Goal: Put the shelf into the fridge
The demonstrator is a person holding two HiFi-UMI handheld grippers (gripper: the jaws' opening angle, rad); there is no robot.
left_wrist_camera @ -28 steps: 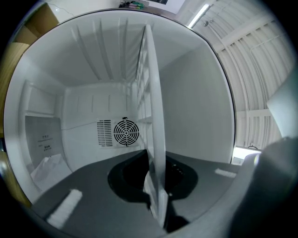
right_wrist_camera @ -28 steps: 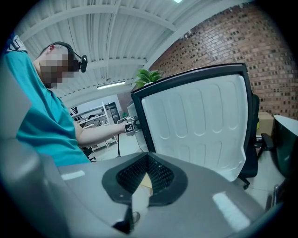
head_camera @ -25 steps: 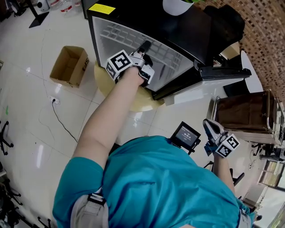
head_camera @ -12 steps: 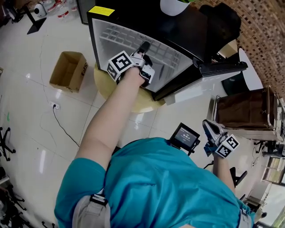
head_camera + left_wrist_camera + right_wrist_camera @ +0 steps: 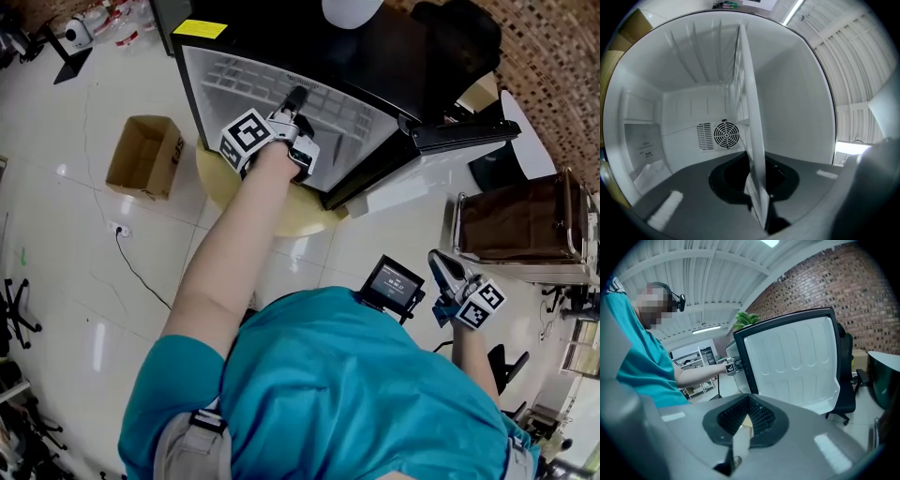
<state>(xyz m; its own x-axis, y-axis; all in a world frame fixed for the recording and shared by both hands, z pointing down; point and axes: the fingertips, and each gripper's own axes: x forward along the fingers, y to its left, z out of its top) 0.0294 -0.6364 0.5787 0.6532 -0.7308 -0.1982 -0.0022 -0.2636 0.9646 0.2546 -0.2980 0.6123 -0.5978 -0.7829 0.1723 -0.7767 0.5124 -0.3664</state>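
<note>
Shelf (image 5: pixel 751 140) clamped edge-on between fingers (image 5: pixel 693 197) of left gripper (image 5: pixel 758 192) | inside fridge (image 5: pixel 797 93)

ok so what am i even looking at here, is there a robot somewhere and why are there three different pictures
No robot: a person in a teal shirt holds a two-jaw gripper in each hand. The head view comes from a camera on the person's head, looking down; the other two ride on the grippers and look along their jaws. The left gripper reaches into a small black fridge with its door open; in its own view the jaws are clamped on the edge of a white wire shelf, seen edge-on. The right gripper hangs at the person's side, jaws together, holding nothing. A brown open cardboard box sits on the pale tiled floor beside the fridge.
</note>
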